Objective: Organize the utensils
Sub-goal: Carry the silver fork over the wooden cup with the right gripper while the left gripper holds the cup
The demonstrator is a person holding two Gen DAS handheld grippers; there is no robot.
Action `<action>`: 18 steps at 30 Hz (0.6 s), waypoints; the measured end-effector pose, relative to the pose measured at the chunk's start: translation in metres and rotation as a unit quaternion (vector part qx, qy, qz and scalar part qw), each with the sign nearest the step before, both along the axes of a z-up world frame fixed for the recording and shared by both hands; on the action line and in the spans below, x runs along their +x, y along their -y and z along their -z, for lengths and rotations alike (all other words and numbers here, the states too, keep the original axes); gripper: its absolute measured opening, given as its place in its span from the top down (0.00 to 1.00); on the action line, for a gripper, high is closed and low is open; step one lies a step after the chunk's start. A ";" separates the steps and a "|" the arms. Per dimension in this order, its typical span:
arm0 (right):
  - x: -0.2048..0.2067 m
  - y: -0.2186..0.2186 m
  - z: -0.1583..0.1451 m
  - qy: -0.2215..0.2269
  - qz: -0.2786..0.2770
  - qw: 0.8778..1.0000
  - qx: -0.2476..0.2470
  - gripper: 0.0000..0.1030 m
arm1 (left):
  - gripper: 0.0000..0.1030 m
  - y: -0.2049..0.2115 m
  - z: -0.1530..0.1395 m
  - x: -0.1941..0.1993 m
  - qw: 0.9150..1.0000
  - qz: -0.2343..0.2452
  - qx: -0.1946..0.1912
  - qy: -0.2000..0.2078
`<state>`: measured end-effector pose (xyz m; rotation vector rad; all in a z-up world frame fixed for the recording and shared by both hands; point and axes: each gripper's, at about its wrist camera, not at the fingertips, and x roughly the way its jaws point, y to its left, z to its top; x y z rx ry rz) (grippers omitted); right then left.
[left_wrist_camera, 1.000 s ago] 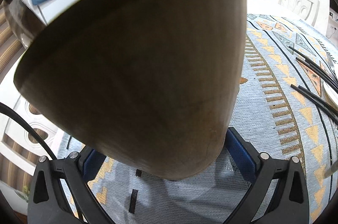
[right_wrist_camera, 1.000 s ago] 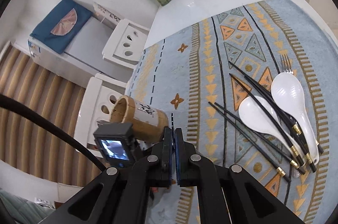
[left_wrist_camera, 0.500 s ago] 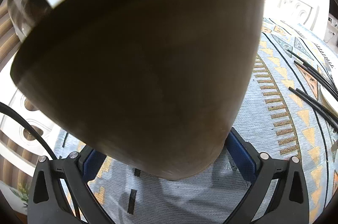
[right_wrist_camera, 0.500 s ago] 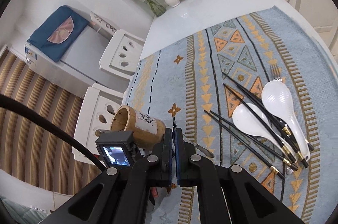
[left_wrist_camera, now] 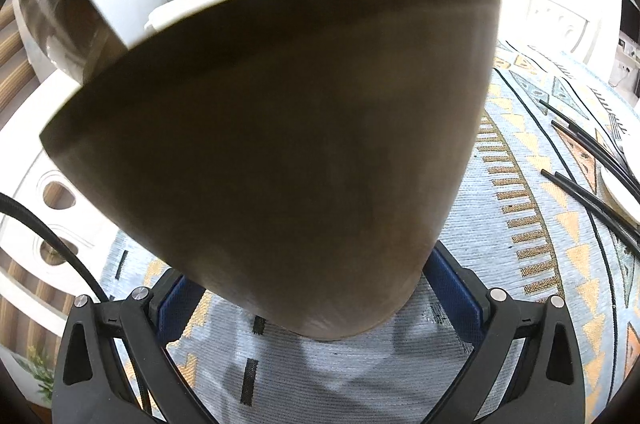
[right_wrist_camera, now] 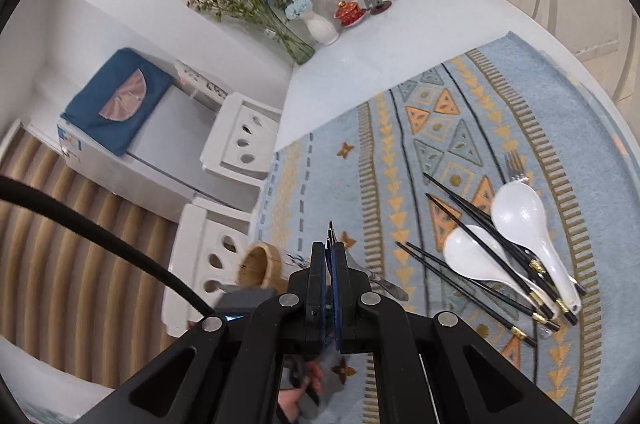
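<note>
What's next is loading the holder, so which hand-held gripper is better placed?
Right: its hand-held gripper pinches a thin black chopstick, close beside the bamboo utensil holder and its open mouth.

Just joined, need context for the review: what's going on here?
A person is sorting utensils with two handheld grippers. The left gripper grips a tipped holder over the cloth; its jaws have just been closing on it. The right gripper is shut on a thin black stick, likely a chopstick, near the holder's mouth. A metal utensil shows beside its jaws; whether it is held is unclear. Chopsticks, two spoons and a fork lie on the cloth.
</note>
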<state>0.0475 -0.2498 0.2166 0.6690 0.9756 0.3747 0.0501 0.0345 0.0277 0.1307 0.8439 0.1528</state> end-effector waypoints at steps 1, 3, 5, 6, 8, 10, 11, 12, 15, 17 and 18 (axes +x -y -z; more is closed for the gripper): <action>0.002 -0.001 -0.003 0.004 -0.001 1.000 0.007 0.98 | 0.01 0.001 0.000 -0.002 1.000 0.000 0.000 0.000; 0.006 -0.005 -0.011 0.014 -0.005 1.000 0.013 0.98 | 0.02 0.002 0.000 -0.003 1.000 0.002 -0.003 0.000; 0.011 -0.012 -0.020 0.026 -0.011 1.000 0.010 0.98 | 0.04 -0.001 -0.001 -0.004 1.000 0.004 -0.008 0.000; 0.013 -0.016 -0.024 0.034 -0.015 0.999 0.005 0.98 | 0.04 -0.002 -0.001 -0.005 1.000 0.005 -0.009 0.001; 0.016 -0.024 -0.032 0.049 -0.023 0.999 0.001 0.98 | 0.05 -0.003 -0.002 -0.006 1.000 0.006 -0.010 0.001; 0.019 -0.033 -0.039 0.063 -0.032 0.997 0.003 0.98 | 0.05 -0.003 -0.003 -0.007 1.000 0.006 -0.009 0.002; 0.020 -0.036 -0.041 0.069 -0.037 0.997 0.006 0.98 | 0.05 -0.003 -0.003 -0.007 1.000 0.006 -0.008 0.002; 0.021 -0.041 -0.043 0.074 -0.042 0.996 0.007 0.98 | 0.05 -0.003 -0.004 -0.008 1.000 0.005 -0.007 0.003; 0.027 -0.055 -0.045 0.079 -0.059 0.995 0.008 0.98 | 0.05 -0.003 -0.006 -0.007 1.000 0.006 -0.009 0.003; 0.031 -0.065 -0.045 0.079 -0.071 0.994 0.010 0.98 | 0.05 -0.004 -0.004 -0.007 1.000 0.006 -0.012 0.002; 0.033 -0.070 -0.045 0.079 -0.077 0.994 0.011 0.98 | 0.05 -0.004 -0.005 -0.007 1.000 0.006 -0.013 0.002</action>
